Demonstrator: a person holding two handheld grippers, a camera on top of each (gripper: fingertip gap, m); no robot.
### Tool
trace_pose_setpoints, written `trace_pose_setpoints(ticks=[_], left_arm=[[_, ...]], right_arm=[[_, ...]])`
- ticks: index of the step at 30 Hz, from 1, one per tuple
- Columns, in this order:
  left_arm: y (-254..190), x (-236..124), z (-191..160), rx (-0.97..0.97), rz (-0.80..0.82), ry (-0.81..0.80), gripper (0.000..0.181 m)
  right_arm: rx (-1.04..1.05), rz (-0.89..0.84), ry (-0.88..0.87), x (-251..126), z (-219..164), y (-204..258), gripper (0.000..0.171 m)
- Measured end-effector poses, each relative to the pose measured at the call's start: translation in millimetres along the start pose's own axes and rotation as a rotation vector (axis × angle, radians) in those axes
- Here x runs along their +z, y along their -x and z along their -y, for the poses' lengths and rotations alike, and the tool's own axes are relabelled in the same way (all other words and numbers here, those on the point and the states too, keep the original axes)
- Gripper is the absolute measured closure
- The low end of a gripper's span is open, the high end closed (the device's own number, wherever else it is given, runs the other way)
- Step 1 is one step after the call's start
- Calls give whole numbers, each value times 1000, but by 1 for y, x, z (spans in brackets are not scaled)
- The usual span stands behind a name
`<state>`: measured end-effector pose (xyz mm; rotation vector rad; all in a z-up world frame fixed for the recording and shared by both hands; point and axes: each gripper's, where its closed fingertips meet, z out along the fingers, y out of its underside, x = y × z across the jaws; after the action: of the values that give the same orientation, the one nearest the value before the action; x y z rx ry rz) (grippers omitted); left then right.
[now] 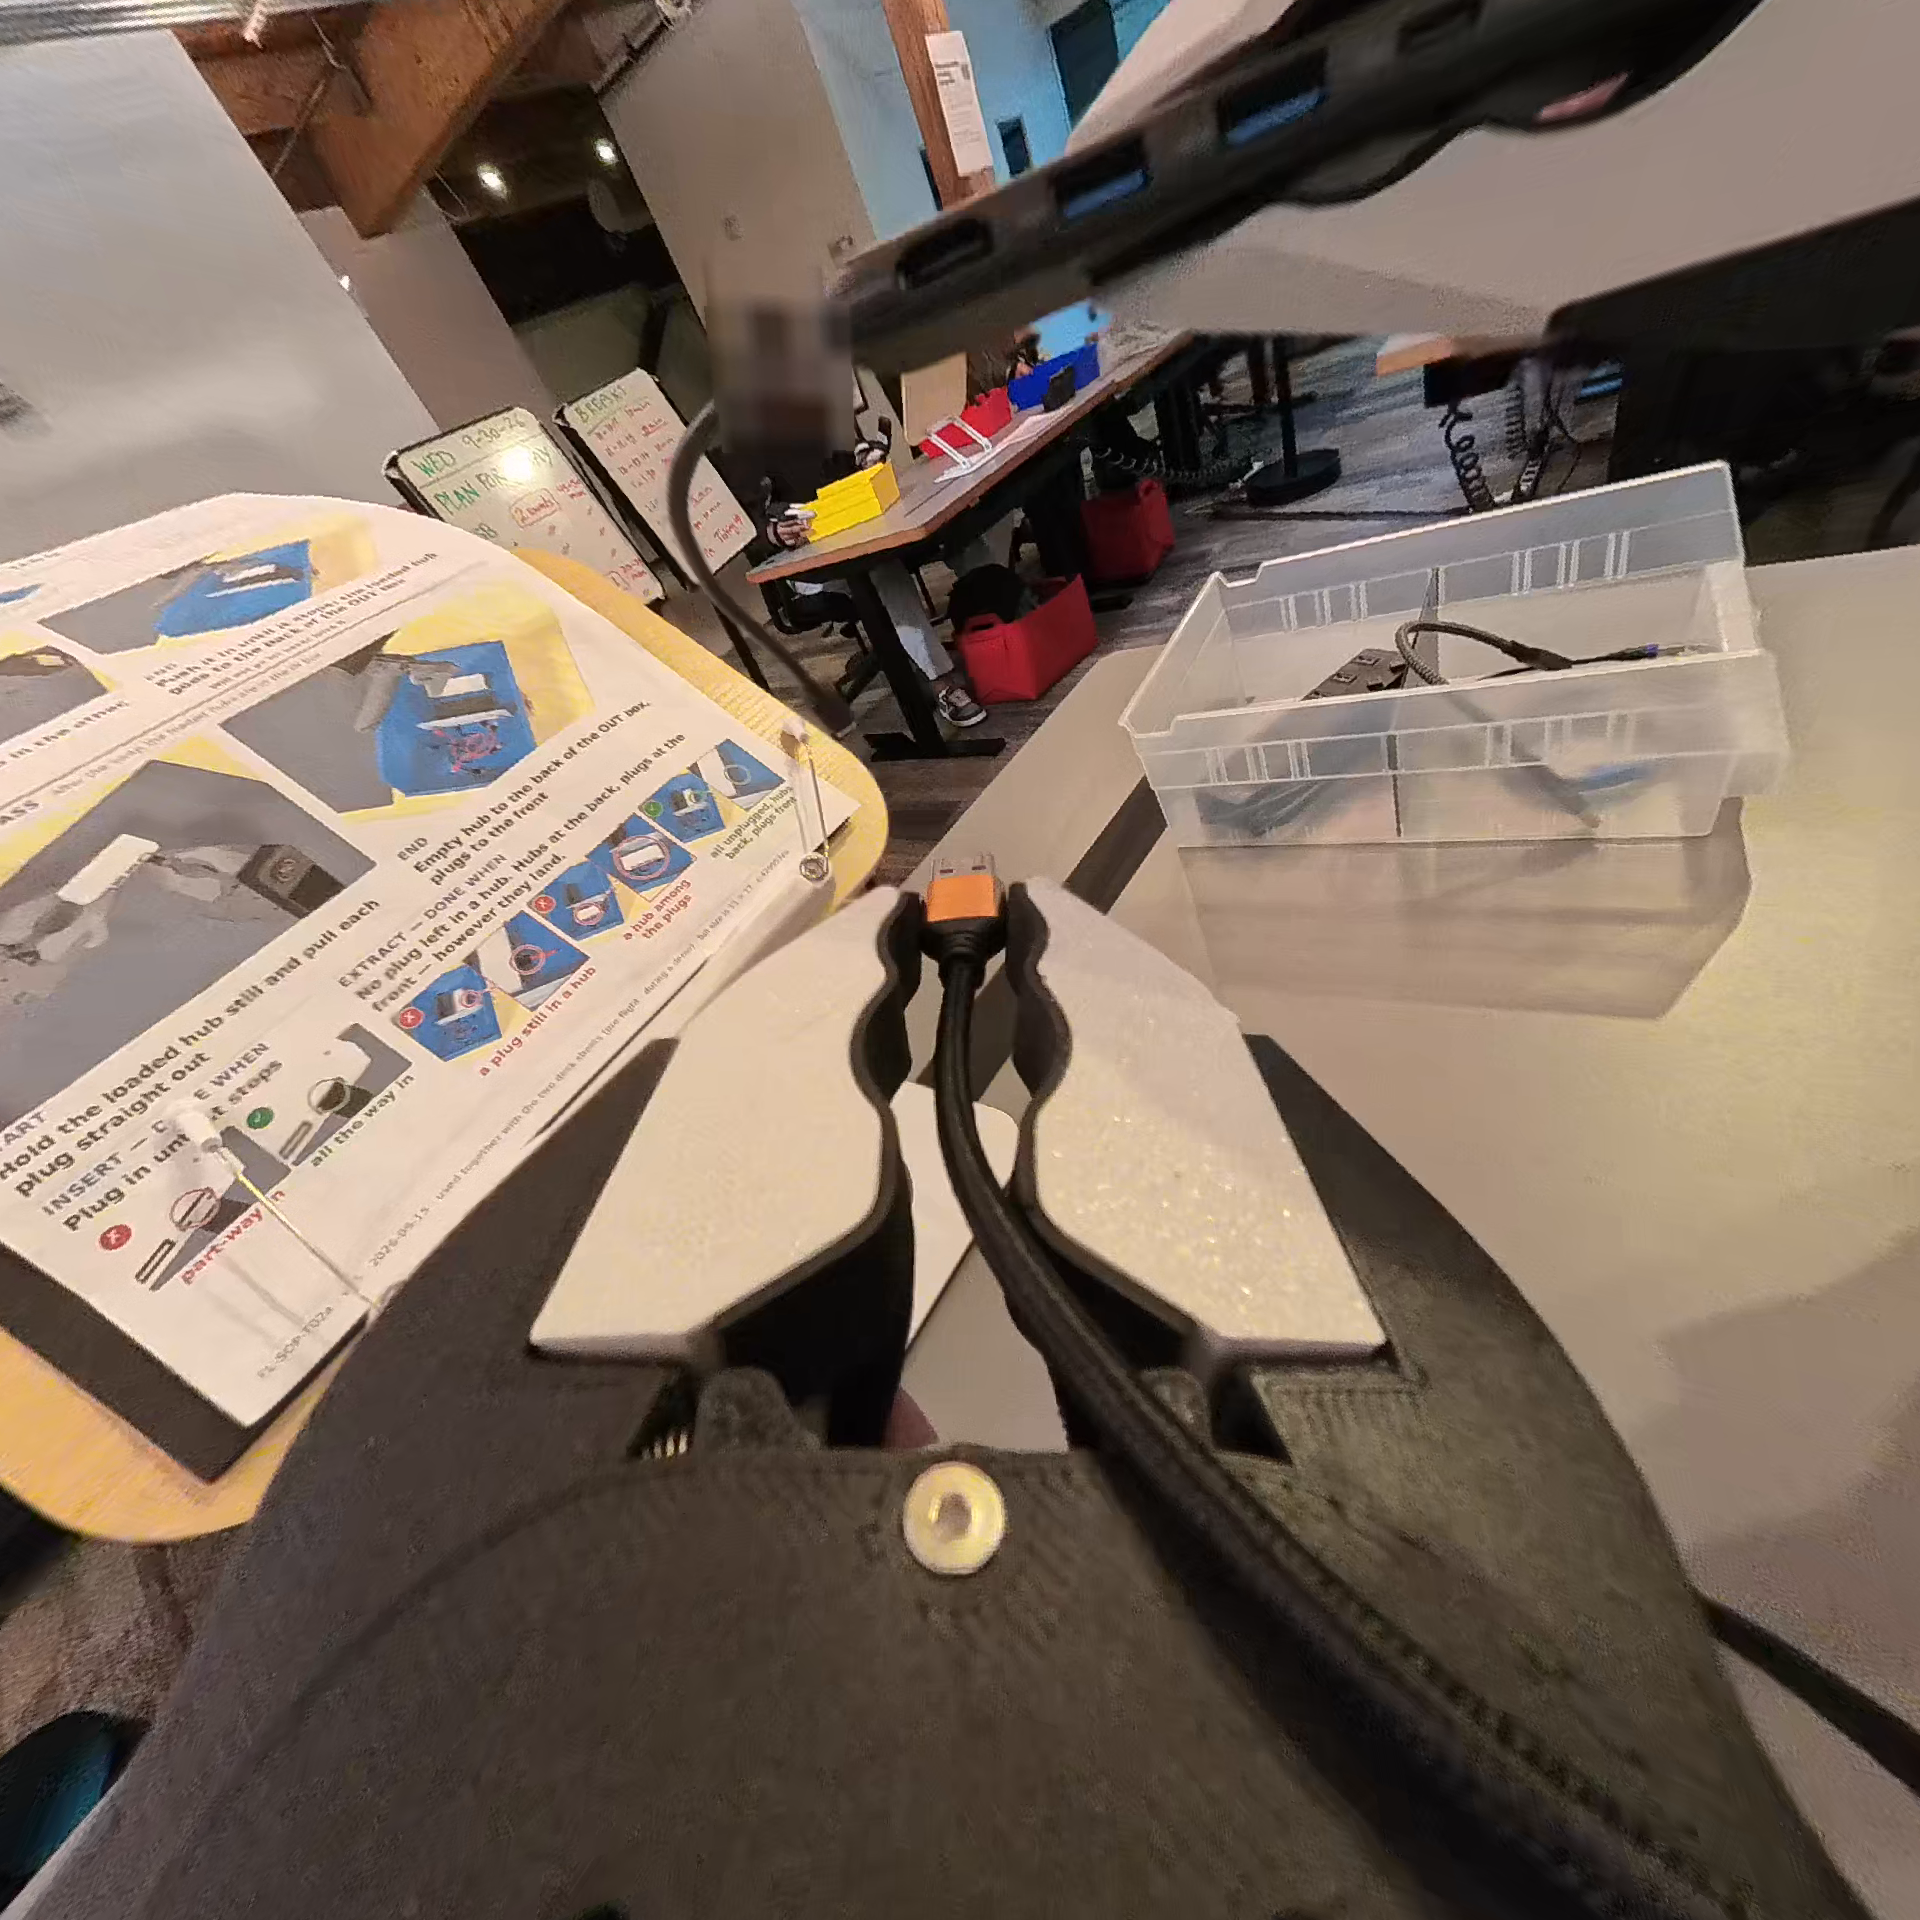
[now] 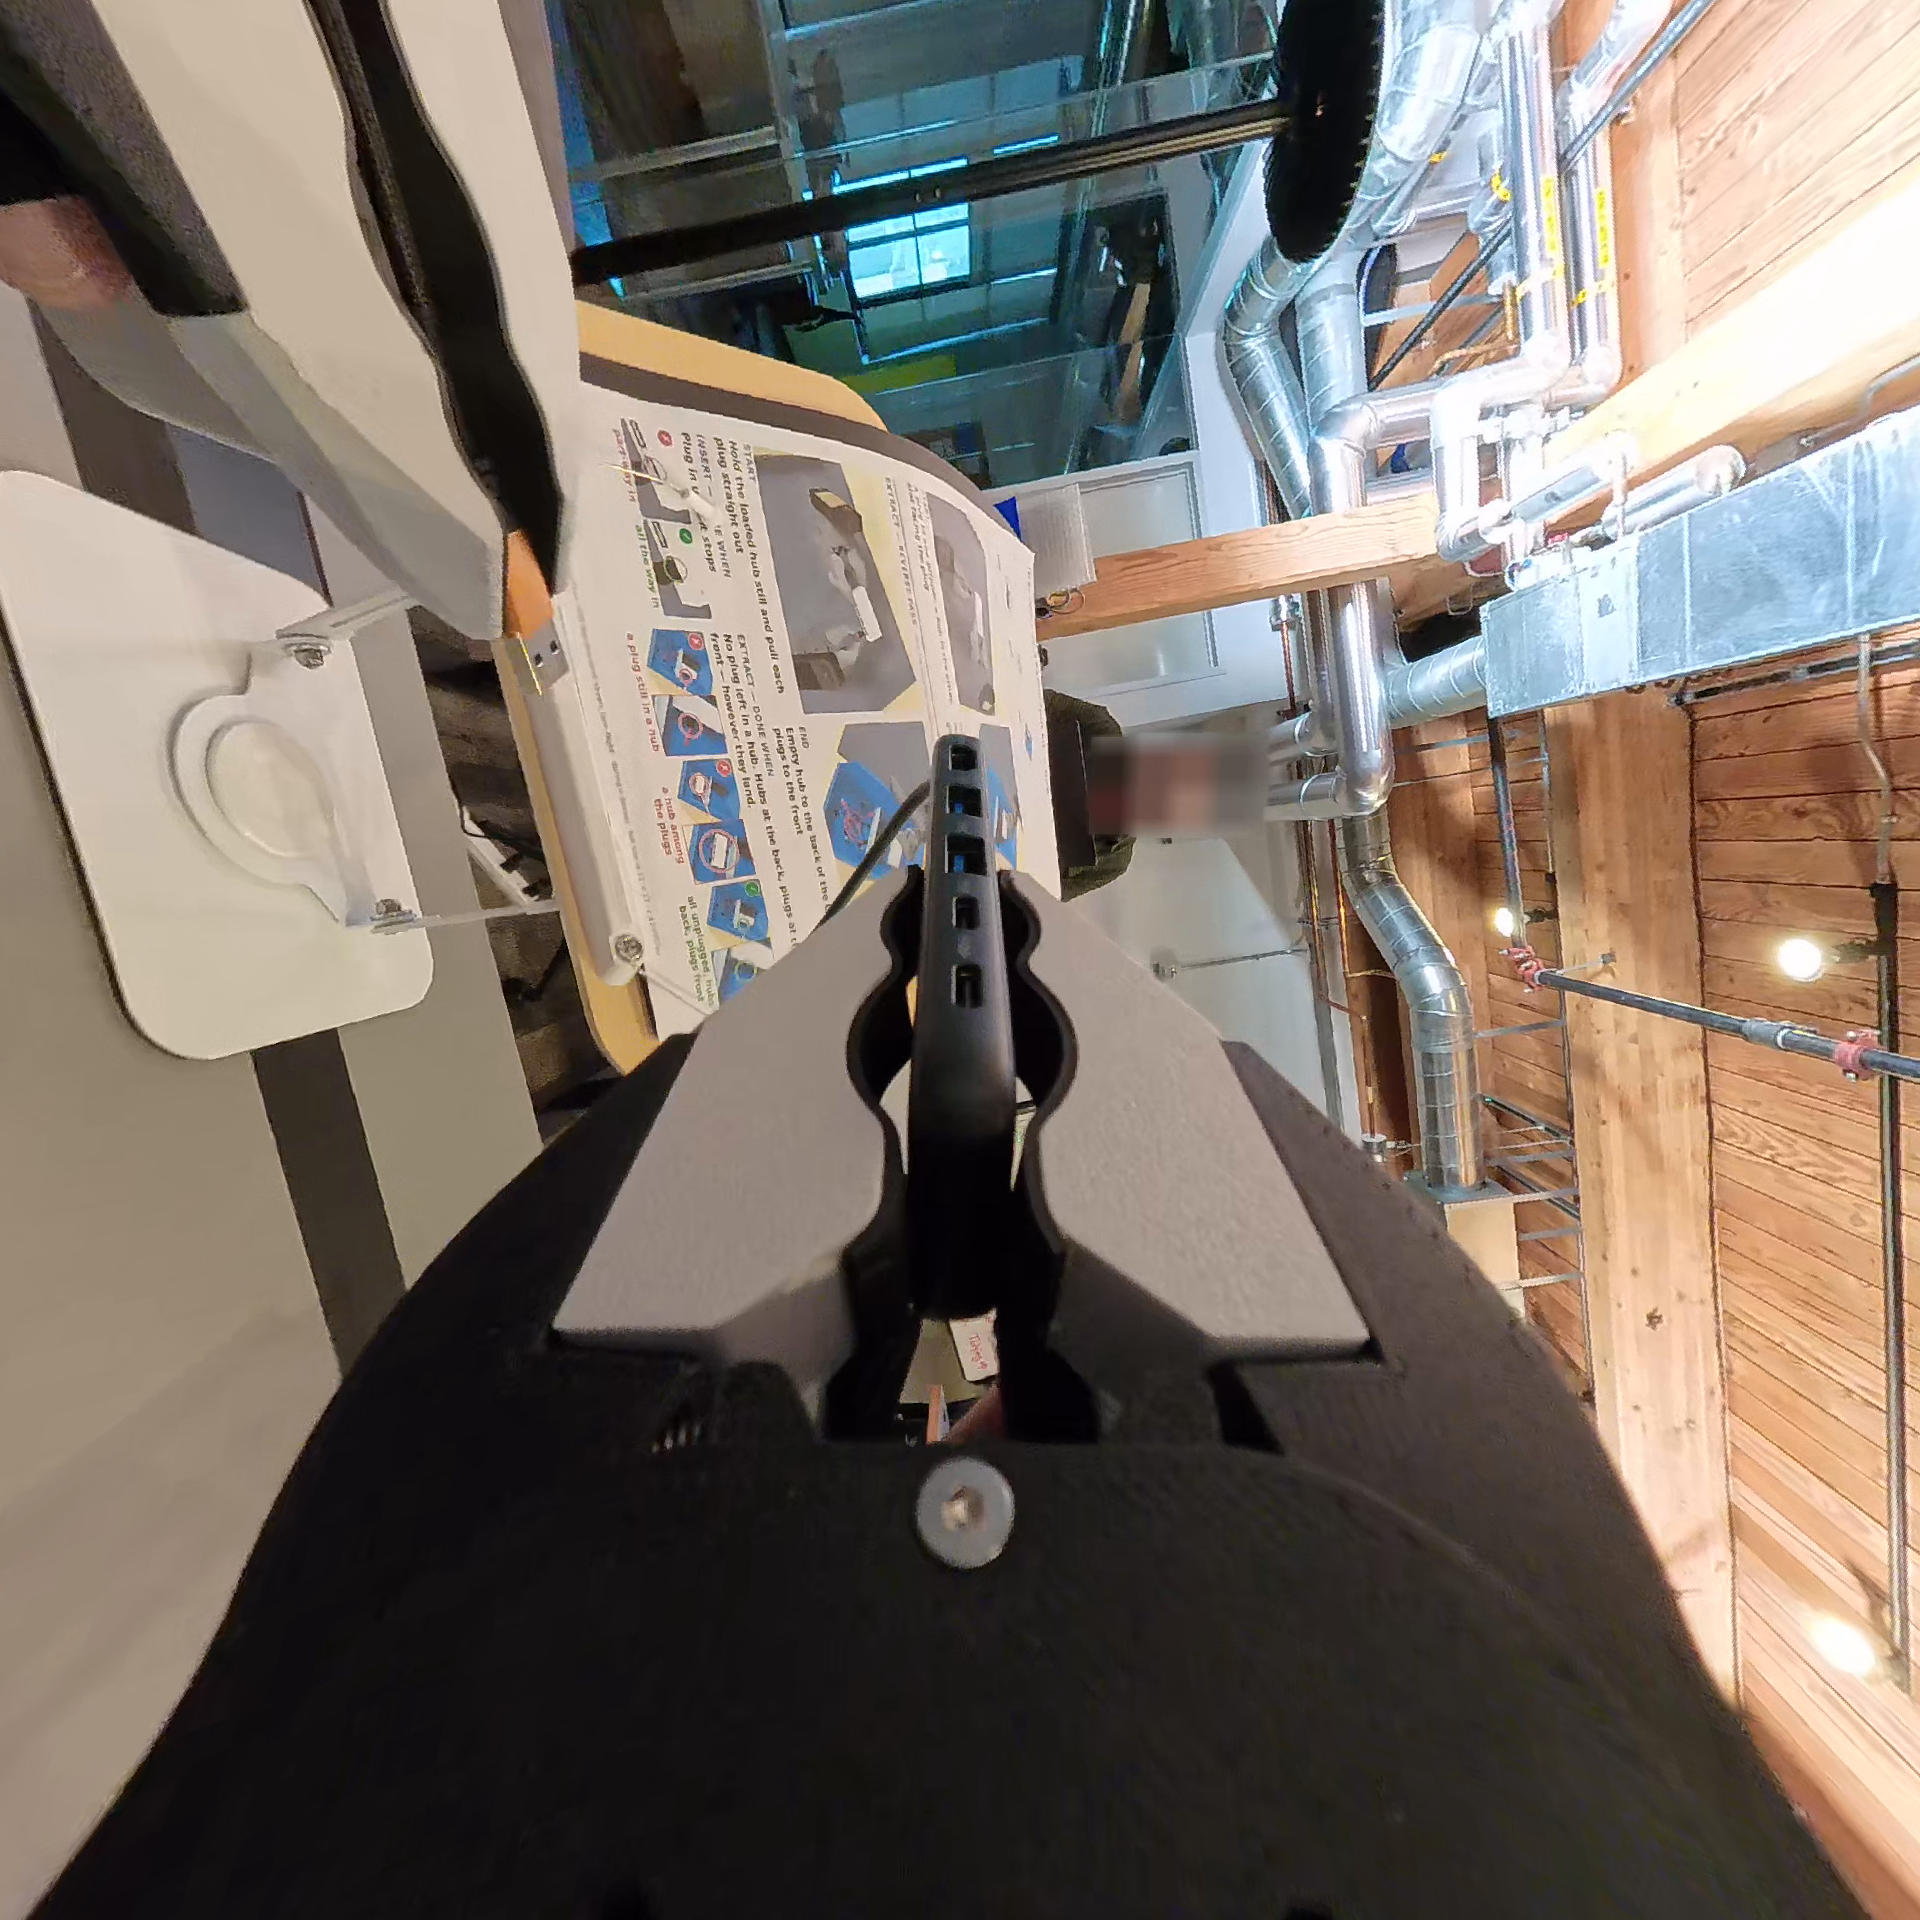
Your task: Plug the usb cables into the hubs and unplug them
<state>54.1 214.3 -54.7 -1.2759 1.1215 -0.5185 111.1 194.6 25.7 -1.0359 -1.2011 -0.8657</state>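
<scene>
My left gripper is shut on a USB plug with an orange collar and a black braided cable; the metal tip points forward past the fingertips. My right gripper is shut on a black USB hub, held edge-on with its row of ports facing the camera. In the left wrist view the hub hangs high at the upper right, blurred, well above the plug, its own cable hanging down. In the right wrist view the left gripper's fingers and the plug's tip show at the upper left, apart from the hub.
A clear plastic bin with more cables and a hub stands on the grey table at the right. A printed instruction sheet on a tan board lies at the left. A seated person and other desks are behind. There is about 10 centimeters between the tips of the two grippers.
</scene>
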Motion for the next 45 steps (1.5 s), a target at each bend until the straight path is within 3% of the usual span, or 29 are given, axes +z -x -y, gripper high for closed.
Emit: trace_pose_setpoints(ticks=[19, 28, 34, 45], left_arm=[[-61, 40, -62, 142, -141, 224, 165], [-67, 45, -71, 158, -150, 242, 165], [-63, 47, -78, 142, -137, 251, 165], [-41, 44, -76, 94, -71, 225, 165]], right_arm=[[47, 67, 117, -64, -69, 30, 162], [249, 112, 145, -91, -123, 19, 162], [311, 196, 74, -106, -101, 41, 163], [-126, 302, 167, -103, -53, 180, 162]])
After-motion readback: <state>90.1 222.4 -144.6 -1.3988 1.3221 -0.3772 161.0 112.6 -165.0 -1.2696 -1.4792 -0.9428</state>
